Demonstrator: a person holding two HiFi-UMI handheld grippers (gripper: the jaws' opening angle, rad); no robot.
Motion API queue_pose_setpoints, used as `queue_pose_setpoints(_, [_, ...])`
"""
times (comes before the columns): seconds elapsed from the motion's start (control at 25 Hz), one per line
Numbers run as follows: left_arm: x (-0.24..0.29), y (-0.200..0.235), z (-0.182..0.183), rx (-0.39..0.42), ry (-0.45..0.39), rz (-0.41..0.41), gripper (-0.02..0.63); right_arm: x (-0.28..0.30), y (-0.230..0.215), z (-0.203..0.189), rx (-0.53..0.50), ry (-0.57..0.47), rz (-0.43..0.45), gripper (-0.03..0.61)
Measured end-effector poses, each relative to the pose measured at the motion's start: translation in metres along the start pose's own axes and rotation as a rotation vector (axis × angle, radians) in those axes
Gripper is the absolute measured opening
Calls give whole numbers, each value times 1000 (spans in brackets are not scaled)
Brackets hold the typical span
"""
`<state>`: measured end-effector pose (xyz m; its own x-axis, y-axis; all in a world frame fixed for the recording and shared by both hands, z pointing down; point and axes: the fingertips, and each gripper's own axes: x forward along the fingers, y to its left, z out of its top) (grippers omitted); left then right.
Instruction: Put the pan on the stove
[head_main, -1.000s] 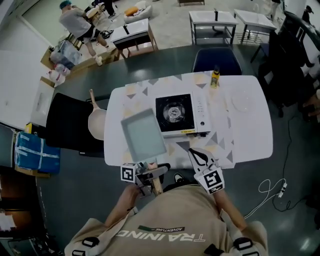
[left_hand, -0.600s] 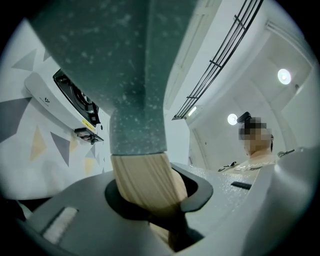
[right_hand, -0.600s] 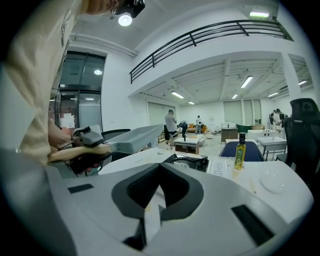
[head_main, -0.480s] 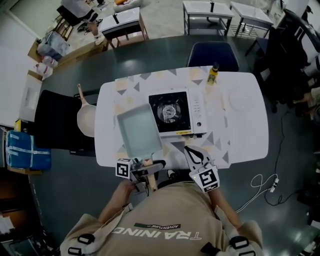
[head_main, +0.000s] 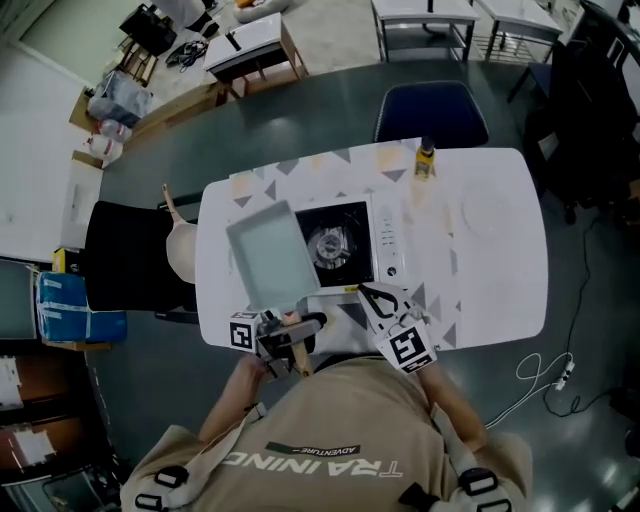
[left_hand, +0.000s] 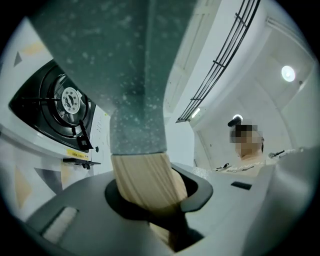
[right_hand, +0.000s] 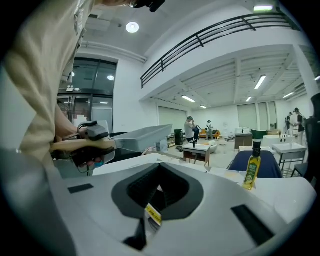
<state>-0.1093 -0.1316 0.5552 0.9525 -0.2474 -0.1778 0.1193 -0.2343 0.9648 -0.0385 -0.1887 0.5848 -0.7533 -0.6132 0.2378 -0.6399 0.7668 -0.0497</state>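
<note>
The grey square pan (head_main: 266, 252) hangs above the white table (head_main: 500, 280), and its right edge overlaps the left part of the stove (head_main: 350, 248). My left gripper (head_main: 300, 328) is shut on the pan's wooden handle (head_main: 303, 352) at the table's near edge. The left gripper view has the pan's speckled underside (left_hand: 120, 65), the handle (left_hand: 145, 182) between the jaws, and the stove's burner (left_hand: 67, 100) below left. My right gripper (head_main: 368, 294) rests shut at the stove's near right corner, holding nothing. From the right gripper view, the pan (right_hand: 140, 137) floats at left.
A yellow oil bottle (head_main: 425, 158) stands at the table's far edge, and a white plate (head_main: 487, 212) lies to the right of the stove. A blue chair (head_main: 430, 112) stands behind the table. A black chair (head_main: 125, 265) at left carries a beige round pan (head_main: 183, 250).
The pan has moved right in my left gripper and now overlaps the stove's left side. The right gripper stays near the stove's front corner.
</note>
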Motion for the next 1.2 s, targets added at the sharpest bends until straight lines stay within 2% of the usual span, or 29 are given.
queue_pose_setpoints(0.24, [18, 21, 9, -28, 27, 19, 95, 1, -28, -17, 42, 9, 9, 3])
queue_pose_setpoints(0.44, [27, 30, 15, -67, 62, -7, 100, -3, -37, -25, 72, 37, -14, 3])
queue_pose_setpoints(0.64, [35, 39, 22, -76, 130, -28, 100, -3, -45, -19, 58, 51, -78, 3])
queue_pose_setpoints(0.84, [33, 71, 18, -93, 207, 3, 100, -5, -45, -12, 78, 42, -151, 3])
queue_pose_setpoints(0.96, [35, 84, 17, -113, 245, -9, 101, -7, -48, -15, 90, 63, -184, 4])
queue_pose_setpoints(1.2, [39, 95, 11, -128, 262, -30, 103, -19, -41, -32, 115, 100, -213, 3])
